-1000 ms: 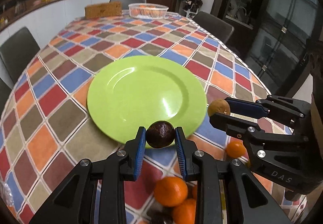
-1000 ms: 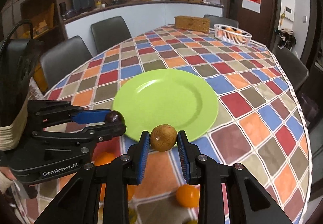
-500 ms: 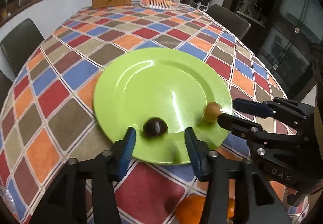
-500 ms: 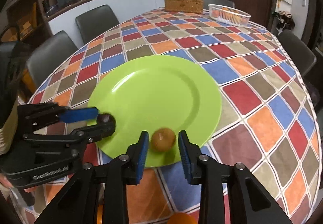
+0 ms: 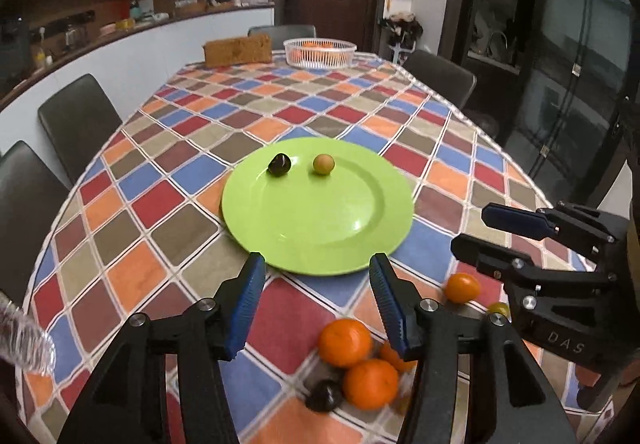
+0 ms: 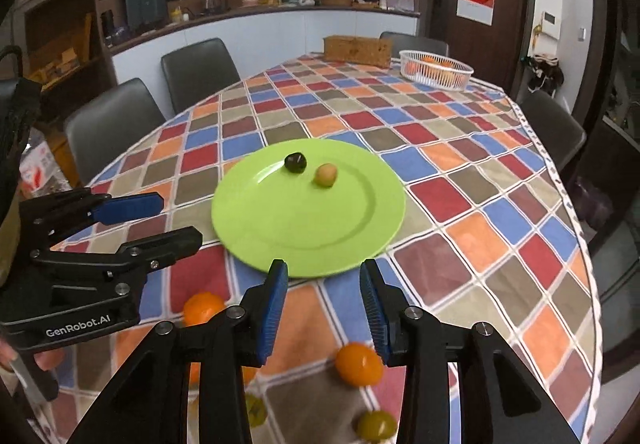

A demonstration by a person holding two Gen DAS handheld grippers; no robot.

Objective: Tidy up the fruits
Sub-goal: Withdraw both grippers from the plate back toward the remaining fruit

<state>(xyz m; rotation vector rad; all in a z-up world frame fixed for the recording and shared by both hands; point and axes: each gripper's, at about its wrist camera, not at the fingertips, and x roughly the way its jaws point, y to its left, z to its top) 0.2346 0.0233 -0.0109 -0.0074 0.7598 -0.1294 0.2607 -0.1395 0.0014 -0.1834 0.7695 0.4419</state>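
A green plate point(image 5: 320, 219) point(image 6: 308, 219) lies on the checked tablecloth. A dark round fruit point(image 5: 279, 164) point(image 6: 295, 162) and a tan round fruit point(image 5: 323, 164) point(image 6: 325, 175) rest side by side on its far part. My left gripper point(image 5: 316, 264) point(image 6: 178, 219) hovers before the plate's near rim, jaws opening, nothing between them. My right gripper point(image 6: 324, 270) point(image 5: 472, 228) hangs to its right, jaws also opening and empty. Below the grippers lie oranges point(image 5: 345, 342) point(image 6: 359, 364), another dark fruit point(image 5: 325, 396) and a small yellow-green fruit point(image 6: 376, 426).
A white basket point(image 5: 319, 52) holding oranges and a brown box point(image 5: 237, 49) stand at the table's far end. Dark chairs point(image 5: 78, 119) line both sides. A clear plastic bottle point(image 5: 24, 340) pokes in at the left. The table edge point(image 6: 576, 228) curves along the right.
Both grippers let go of their fruits over the plate, spread their jaws and drew back and up. The dark and tan fruits now sit on the plate's far side.
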